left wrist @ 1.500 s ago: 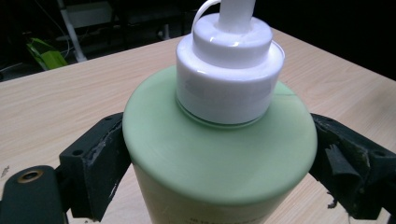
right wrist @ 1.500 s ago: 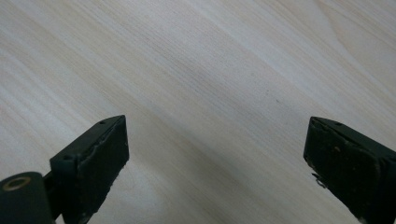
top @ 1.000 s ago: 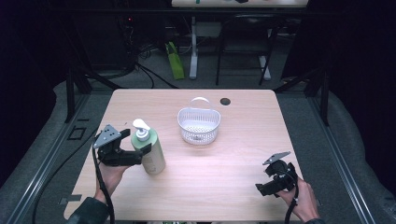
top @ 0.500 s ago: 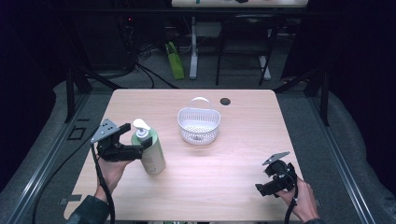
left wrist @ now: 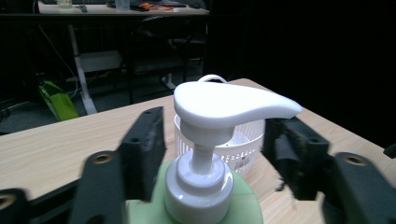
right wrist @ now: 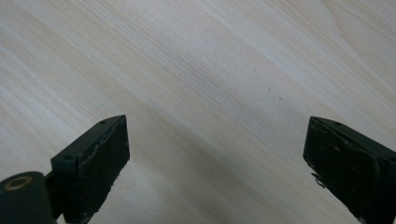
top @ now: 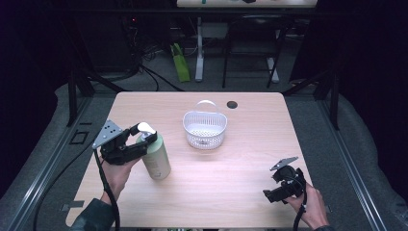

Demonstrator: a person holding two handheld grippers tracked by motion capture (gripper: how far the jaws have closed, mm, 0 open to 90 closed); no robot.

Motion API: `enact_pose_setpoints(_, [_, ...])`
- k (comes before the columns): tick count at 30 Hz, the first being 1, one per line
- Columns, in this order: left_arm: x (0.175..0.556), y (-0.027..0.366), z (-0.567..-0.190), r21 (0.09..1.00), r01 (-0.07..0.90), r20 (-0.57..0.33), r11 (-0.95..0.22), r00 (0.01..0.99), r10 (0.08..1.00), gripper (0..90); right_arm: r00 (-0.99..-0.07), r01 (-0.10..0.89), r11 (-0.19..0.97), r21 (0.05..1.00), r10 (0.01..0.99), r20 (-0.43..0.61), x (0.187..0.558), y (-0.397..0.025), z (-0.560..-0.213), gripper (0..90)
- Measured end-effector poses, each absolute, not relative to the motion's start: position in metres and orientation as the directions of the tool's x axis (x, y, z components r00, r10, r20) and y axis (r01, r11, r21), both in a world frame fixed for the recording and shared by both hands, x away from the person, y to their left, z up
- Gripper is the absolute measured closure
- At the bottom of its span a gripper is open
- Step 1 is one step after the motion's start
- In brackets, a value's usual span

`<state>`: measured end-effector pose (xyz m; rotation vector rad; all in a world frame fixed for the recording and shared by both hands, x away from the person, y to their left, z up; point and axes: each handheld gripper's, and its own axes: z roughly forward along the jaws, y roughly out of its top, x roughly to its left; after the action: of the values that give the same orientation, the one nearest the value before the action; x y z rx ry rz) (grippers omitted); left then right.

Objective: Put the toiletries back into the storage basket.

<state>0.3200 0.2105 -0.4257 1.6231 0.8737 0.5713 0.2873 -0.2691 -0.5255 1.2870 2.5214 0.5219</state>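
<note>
Left tongs (top: 138,140) have advanced since earlier, jaws now spread either side of the pump bottle's (top: 155,156) neck, left of the basket (top: 205,129); right tongs (top: 284,185) gape over bare worktop (top: 240,163).

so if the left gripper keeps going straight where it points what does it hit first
The pump bottle: its neck already stands between the left gripper's open jaws, so it would meet the gripper almost at once. Beyond it in that line sits the white basket.
</note>
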Motion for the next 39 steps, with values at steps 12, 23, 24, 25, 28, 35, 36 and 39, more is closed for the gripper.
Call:
enact_pose_setpoints(12, [0.32,0.213,-0.427,0.974,0.219,-0.088,-0.059,0.602,0.794,60.2,-0.57,0.727,0.537,0.428,0.819,-0.06,0.287,-0.269,-0.526,6.6])
enact_pose_setpoints(23, [0.321,0.216,-0.428,0.976,0.21,-0.075,-0.065,0.597,0.798,67.4,-0.575,0.722,0.545,0.426,0.815,-0.068,0.287,-0.269,-0.526,6.6])
enact_pose_setpoints(24, [0.321,0.216,-0.427,0.975,0.211,-0.072,-0.071,0.599,0.798,67.4,-0.575,0.722,0.545,0.426,0.815,-0.068,0.287,-0.269,-0.526,6.6])
enact_pose_setpoints(25, [0.321,0.215,-0.427,0.975,0.212,-0.07,-0.073,0.599,0.797,67.4,-0.575,0.722,0.546,0.425,0.815,-0.068,0.287,-0.269,-0.526,6.6])
enact_pose_setpoints(28, [0.322,0.215,-0.426,0.974,0.213,-0.071,-0.073,0.6,0.797,67.4,-0.571,0.728,0.538,0.426,0.819,-0.059,0.288,-0.269,-0.526,6.6])
enact_pose_setpoints(35, [0.323,0.216,-0.42,0.973,0.216,-0.074,-0.077,0.615,0.785,67.4,-0.564,0.731,0.534,0.425,0.823,-0.065,0.287,-0.271,-0.526,6.6])
enact_pose_setpoints(36, [0.323,0.217,-0.417,0.971,0.223,-0.078,-0.08,0.617,0.783,67.4,-0.563,0.732,0.531,0.426,0.824,-0.059,0.287,-0.271,-0.526,6.6])
enact_pose_setpoints(39, [0.324,0.219,-0.412,0.97,0.23,-0.082,-0.08,0.62,0.78,67.4,-0.568,0.727,0.538,0.427,0.821,-0.067,0.287,-0.271,-0.526,6.6])
